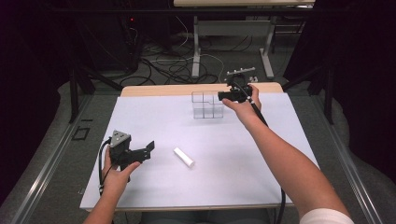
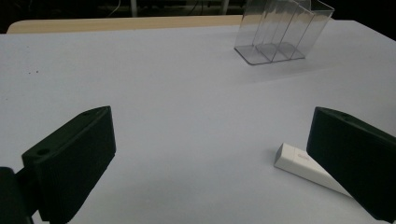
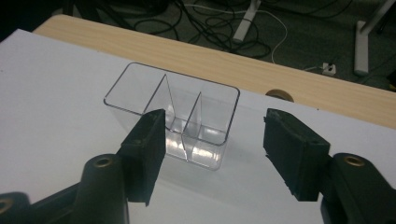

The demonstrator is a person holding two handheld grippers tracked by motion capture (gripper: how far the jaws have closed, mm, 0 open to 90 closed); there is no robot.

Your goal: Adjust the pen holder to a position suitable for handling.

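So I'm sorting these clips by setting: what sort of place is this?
Most likely a lab or recording studio, not a home. A white work table stands between dark curtains, loose cables sprawl on the floor beyond it, and bare desk legs stand behind.

White block (image 2: 306, 164) partly hidden behind jaw; organizer (image 2: 282, 30) top cut off.

Two black handheld grippers: the left gripper (image 1: 148, 150) carries a grey three-cornered plate behind its blocky jaws; brass screws sit behind the right gripper (image 3: 212, 149) jaws. Black cables trail back; white sleeve.
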